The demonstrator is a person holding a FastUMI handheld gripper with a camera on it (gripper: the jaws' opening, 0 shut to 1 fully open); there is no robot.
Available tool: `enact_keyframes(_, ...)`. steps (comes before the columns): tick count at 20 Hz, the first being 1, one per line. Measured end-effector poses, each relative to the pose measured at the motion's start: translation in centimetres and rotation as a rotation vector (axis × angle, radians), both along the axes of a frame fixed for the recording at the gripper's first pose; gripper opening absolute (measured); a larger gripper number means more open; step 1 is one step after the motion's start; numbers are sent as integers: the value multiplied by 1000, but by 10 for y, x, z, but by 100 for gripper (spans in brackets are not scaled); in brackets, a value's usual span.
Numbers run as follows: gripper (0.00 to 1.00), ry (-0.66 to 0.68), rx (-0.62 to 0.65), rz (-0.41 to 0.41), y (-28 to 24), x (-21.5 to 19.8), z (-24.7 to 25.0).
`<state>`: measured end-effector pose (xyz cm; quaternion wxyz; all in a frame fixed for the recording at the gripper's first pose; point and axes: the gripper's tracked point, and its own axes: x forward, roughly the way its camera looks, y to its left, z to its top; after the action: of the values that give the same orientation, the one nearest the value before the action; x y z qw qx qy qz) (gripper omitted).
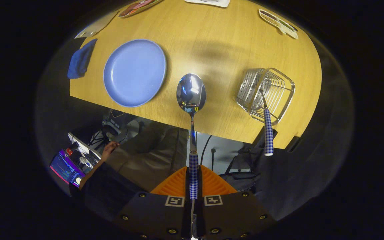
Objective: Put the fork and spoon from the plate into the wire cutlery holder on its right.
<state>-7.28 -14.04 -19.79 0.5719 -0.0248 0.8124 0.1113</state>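
My gripper (193, 186) is shut on the spoon (191, 93), both fingers pressing on its blue-checked handle. The shiny bowl of the spoon sticks out ahead of the fingers, raised above the wooden table (218, 50), between the plate and the holder. The blue plate (134, 72) lies bare to the left of the spoon. The wire cutlery holder (266, 95) stands to the right, near the table's front edge. The fork (268, 130) rests in it, head down, its checked handle leaning out over the rim toward me.
A blue cloth (80, 60) lies at the table's left edge beside the plate. Flat trays and mats (278, 23) line the far side. Below the table edge a person's arm (95, 166) and a lit screen (66, 169) show.
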Motion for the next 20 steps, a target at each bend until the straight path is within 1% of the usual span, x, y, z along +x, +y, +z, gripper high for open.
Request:
enact_keyframes(6,7,25,15,-139,-27,0,10)
enact_keyframes(11,7,54,10,-237,-51,11,-3)
enact_keyframes(14,7,75,6,-281,-50,20,-6)
enact_keyframes(20,7,98,-6,-313,-54,31,-21)
